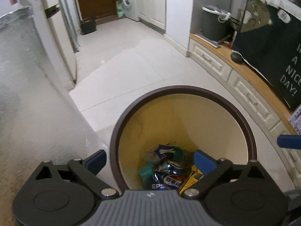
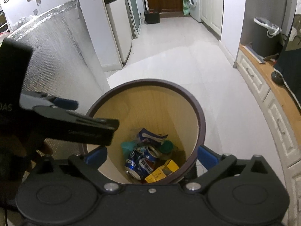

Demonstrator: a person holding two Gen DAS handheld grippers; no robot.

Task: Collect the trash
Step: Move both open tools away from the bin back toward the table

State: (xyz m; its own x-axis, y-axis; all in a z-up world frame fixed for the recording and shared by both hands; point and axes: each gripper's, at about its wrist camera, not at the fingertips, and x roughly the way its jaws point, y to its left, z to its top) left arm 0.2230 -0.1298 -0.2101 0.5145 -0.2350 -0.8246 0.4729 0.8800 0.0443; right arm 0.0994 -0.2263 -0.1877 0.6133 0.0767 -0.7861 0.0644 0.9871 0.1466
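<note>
I hold both tools over the trash bin (image 1: 252, 124), and both are released: my left gripper (image 1: 149, 163) has its blue fingers spread wide with nothing between them, and my right gripper (image 2: 151, 155) is just as wide and empty. The trash lies at the bottom of the bin: crushed Pepsi cans (image 2: 141, 163), a yellow box (image 2: 161, 171), a teal scrap (image 2: 127, 146) and a torn wrapper (image 2: 150, 134). From here I judge the main risk is the two tools knocking together, since the left one reaches across near the bin's left rim in the right view. A lowered finger could also catch the dark rim and tip the bin on the smooth tiled floor (image 2: 188, 56).
</note>
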